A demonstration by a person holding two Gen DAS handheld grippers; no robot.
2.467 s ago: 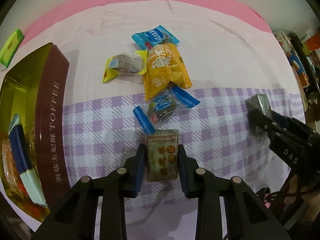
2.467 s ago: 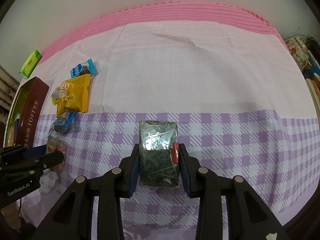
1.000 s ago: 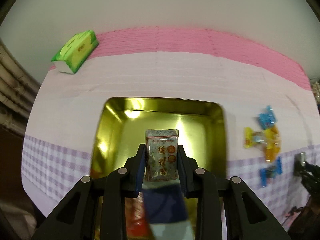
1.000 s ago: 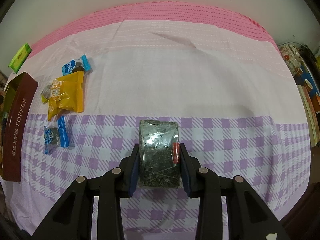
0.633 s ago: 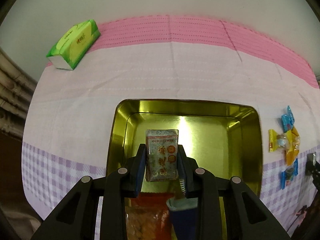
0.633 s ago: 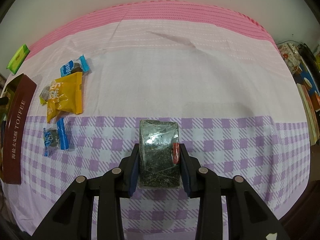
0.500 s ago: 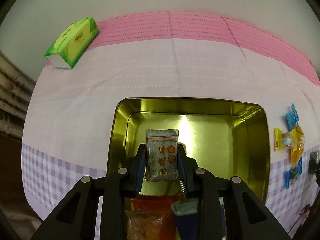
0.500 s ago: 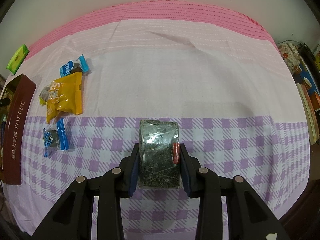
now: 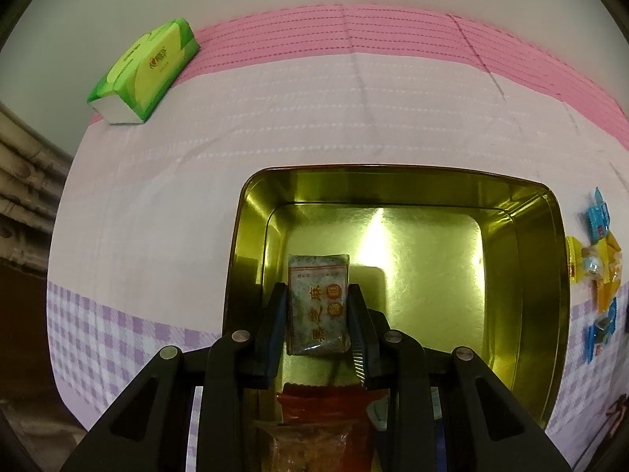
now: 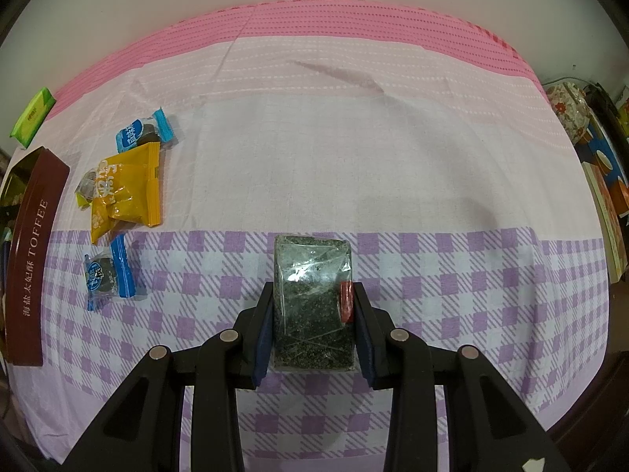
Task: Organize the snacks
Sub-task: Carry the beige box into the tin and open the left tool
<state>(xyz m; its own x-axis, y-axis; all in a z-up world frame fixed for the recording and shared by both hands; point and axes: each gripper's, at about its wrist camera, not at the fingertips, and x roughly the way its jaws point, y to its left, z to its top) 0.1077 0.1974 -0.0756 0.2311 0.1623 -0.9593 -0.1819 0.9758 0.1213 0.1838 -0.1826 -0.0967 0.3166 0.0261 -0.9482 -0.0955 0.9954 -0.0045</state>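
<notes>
My left gripper (image 9: 317, 295) is shut on a grey snack bar (image 9: 317, 303) with orange print and holds it over the open gold toffee tin (image 9: 523, 275), near the tin's left side. Red and orange snack packets (image 9: 326, 413) lie in the tin's near end. My right gripper (image 10: 313, 295) is shut on a dark green seaweed pack (image 10: 312, 303) above the purple checked cloth. The tin's brown side (image 10: 29, 259) shows at the far left of the right wrist view. A yellow packet (image 10: 125, 192) and two blue-wrapped sweets (image 10: 143, 131) (image 10: 106, 273) lie next to it.
A green tissue pack (image 9: 145, 70) lies at the back left on the pink cloth. Loose sweets (image 9: 599, 259) lie right of the tin. Books and a floral object (image 10: 570, 118) stand off the table's right edge.
My left gripper has carried the grey snack bar from the checked cloth to above the tin and has settled over its left part. My right gripper has stayed nearly still with its pack.
</notes>
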